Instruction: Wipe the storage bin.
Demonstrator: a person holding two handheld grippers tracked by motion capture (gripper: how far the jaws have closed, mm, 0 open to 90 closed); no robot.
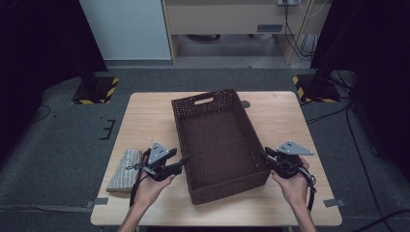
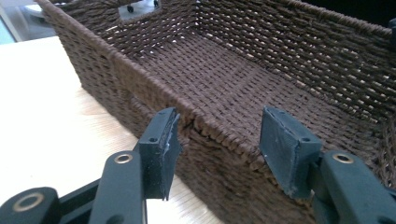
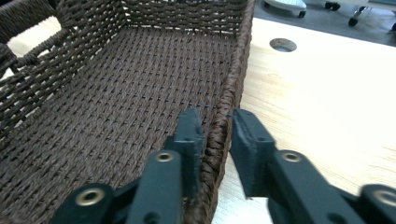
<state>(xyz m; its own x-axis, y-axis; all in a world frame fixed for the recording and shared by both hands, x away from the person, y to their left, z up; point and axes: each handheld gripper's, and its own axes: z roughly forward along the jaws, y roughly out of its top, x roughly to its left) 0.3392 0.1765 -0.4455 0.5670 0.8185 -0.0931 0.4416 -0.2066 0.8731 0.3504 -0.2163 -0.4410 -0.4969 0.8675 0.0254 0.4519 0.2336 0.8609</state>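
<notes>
A dark brown woven basket [image 1: 223, 99] stands empty in the middle of the wooden table [image 1: 145, 116]. My left gripper [image 1: 184, 160] is at the basket's left wall near the front. In the left gripper view the left gripper [image 2: 222, 123] is open and straddles the rim [image 2: 154, 88], one jaw outside and one inside, neither touching. My right gripper [image 1: 264, 154] is at the right wall. In the right gripper view the right gripper [image 3: 217, 116] is shut on the basket's rim [image 3: 236, 60], one jaw against the inner side and one on the outer side.
A folded grey cloth [image 1: 124, 170] lies at the table's front left corner, just left of my left hand. A round cable hole [image 3: 283, 45] is in the tabletop beyond the basket's far right corner. Dark stands and cables are on the floor behind the table.
</notes>
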